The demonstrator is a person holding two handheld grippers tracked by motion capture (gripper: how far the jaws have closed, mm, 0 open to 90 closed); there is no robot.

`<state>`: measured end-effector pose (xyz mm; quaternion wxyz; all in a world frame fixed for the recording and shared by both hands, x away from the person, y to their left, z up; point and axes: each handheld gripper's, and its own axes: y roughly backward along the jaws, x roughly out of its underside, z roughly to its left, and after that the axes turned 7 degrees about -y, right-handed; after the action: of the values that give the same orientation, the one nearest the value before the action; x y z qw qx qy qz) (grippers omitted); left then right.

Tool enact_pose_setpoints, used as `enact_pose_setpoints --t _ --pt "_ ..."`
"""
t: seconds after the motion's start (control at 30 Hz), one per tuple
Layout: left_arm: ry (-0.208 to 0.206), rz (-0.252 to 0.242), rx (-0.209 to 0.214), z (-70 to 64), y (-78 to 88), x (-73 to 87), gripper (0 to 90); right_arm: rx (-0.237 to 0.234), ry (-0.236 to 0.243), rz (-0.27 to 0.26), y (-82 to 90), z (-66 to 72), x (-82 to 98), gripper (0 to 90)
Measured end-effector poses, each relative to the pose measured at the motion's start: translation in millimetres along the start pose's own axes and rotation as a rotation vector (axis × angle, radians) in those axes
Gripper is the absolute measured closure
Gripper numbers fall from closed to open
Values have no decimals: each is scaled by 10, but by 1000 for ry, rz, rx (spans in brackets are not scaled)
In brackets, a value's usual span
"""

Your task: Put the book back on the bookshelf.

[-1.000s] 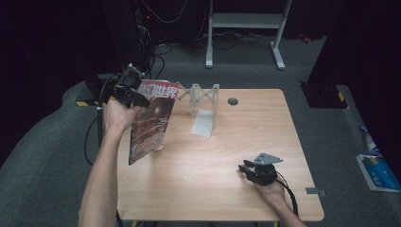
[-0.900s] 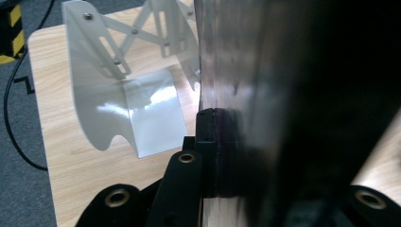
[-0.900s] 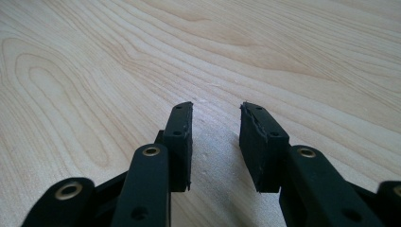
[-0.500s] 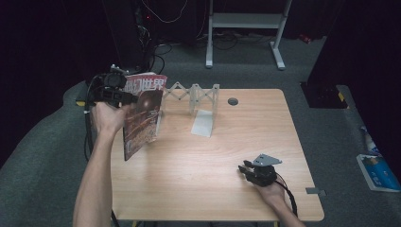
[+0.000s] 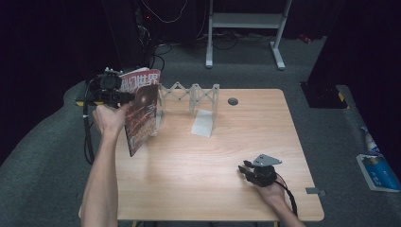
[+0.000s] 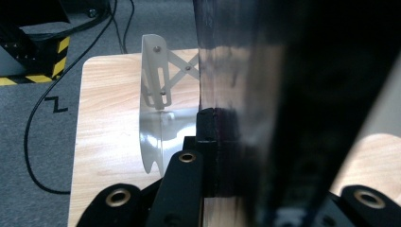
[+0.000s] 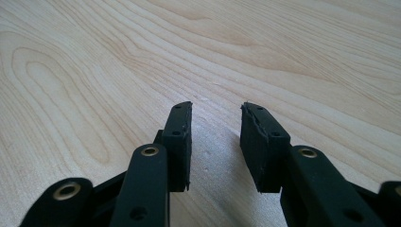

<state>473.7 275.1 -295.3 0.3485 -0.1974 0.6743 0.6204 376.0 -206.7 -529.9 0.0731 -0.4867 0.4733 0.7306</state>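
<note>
Upright, magazine [image 5: 142, 111] beside rack [image 5: 189, 94]

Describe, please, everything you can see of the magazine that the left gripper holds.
The magazine is thin and glossy, with a dark reddish cover and white Chinese characters on a red band at its top. The left gripper is shut on its upper edge, holding it upright and slightly tilted above the table's far left corner, just left of the white folding rack.
</note>
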Motion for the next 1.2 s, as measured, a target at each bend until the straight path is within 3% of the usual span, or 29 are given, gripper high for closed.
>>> enact_pose_setpoints --t 0.23,0.4,0.73,1.2 --pt "12 -51 -25 -26 -105 19 837 1 2 0 0 2 1 636" --pt "48 -104 -24 -16 -151 72 837 4 1 0 0 5 1 635" --pt "65 -132 -38 -11 -280 161 837 5 4 -1 -1 6 2 635" --pt "80 -199 -47 -96 -444 155 838 4 4 0 2 11 6 632"
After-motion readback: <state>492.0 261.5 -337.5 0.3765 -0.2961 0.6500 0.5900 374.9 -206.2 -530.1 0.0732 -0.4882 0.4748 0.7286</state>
